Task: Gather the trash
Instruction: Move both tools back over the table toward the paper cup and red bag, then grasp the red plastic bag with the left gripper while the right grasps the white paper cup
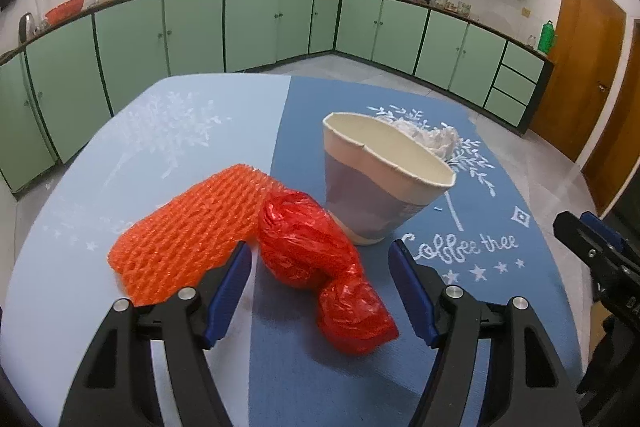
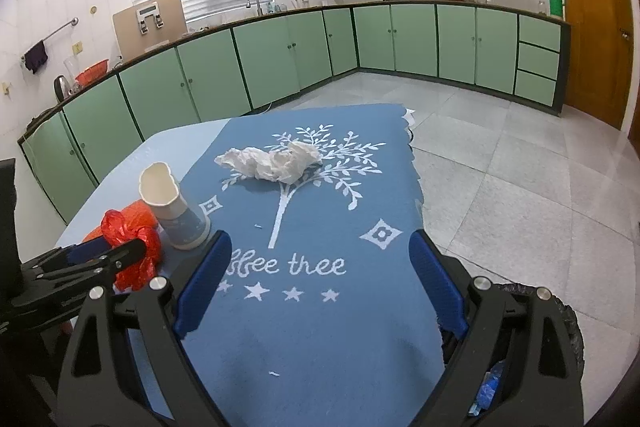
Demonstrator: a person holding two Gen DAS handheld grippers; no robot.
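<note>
My left gripper (image 1: 320, 291) hovers spread wide and empty over the twisted red plastic bag (image 1: 320, 263), which lies between its jaws on the blue table mat (image 1: 500, 307), long axis running from the orange foam net (image 1: 188, 227) diagonally toward me; my right gripper (image 2: 320, 283), likewise agape and empty, faces the crumpled tissue (image 2: 272, 161), well apart, beyond the dented paper cup (image 2: 172, 205)

2 close wrist views, shared table (image 1: 72, 211)

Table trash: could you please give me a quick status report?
Both grippers open, empty. Left gripper over red bag. Net, cup, tissue still on table. Nothing blocking.
</note>
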